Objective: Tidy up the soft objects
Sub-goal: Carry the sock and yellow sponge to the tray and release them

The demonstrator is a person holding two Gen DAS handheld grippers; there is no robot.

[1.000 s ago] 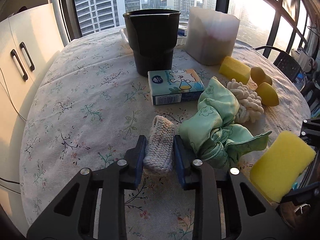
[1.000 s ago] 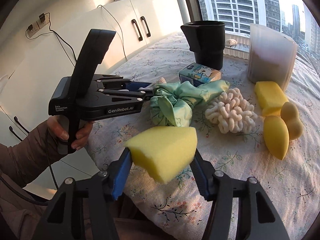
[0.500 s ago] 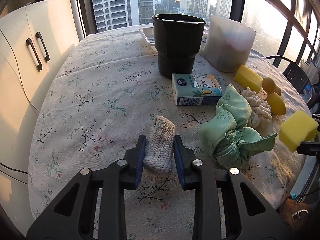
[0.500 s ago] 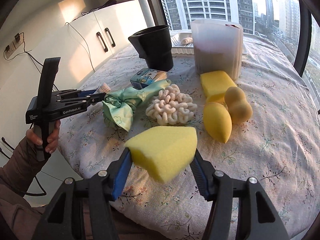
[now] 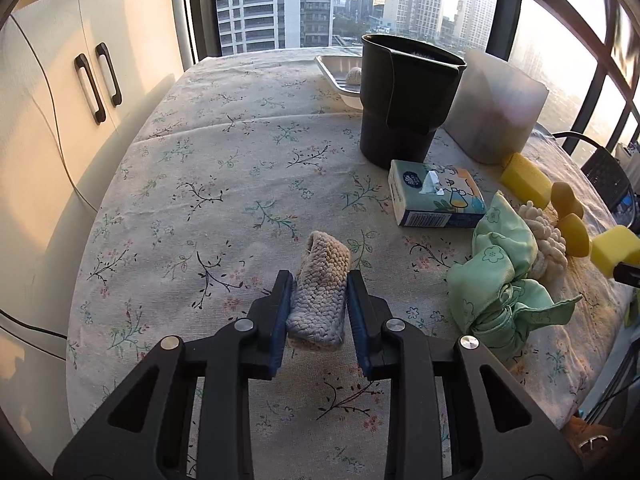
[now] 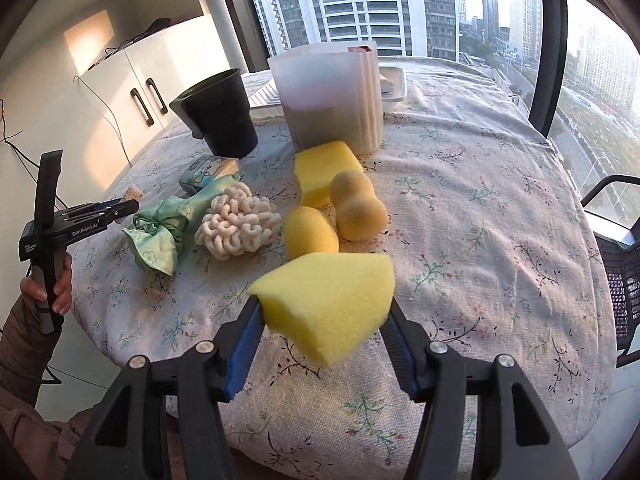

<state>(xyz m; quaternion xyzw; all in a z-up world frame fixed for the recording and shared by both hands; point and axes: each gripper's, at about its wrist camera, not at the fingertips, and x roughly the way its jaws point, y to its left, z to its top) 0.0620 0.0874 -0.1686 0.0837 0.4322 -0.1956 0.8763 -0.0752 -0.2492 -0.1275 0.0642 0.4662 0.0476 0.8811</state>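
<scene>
1. My right gripper (image 6: 324,312) clamps a yellow sponge (image 6: 326,300) above the table's (image 6: 480,200) near edge.
2. Beyond it I see two yellow puffs (image 6: 310,232), touching, and a second sponge (image 6: 324,164) behind them.
3. Left of those lie a cream loop scrubber (image 6: 236,224) and a green cloth (image 6: 164,228).
4. At far left my left gripper (image 6: 128,206) pinches a small knitted piece (image 6: 133,192).
5. A black bin (image 6: 218,120) and a frosted bin (image 6: 332,100) stand at the back.

High-rise apartment dining corner, round table (image 5: 240,152) wearing a floral tablecloth, white cupboards (image 5: 80,80) standing alongside, tall windows (image 6: 360,4) showing neighbouring tower blocks, tissue box (image 5: 436,200) and tray (image 5: 332,72) sitting on the table
</scene>
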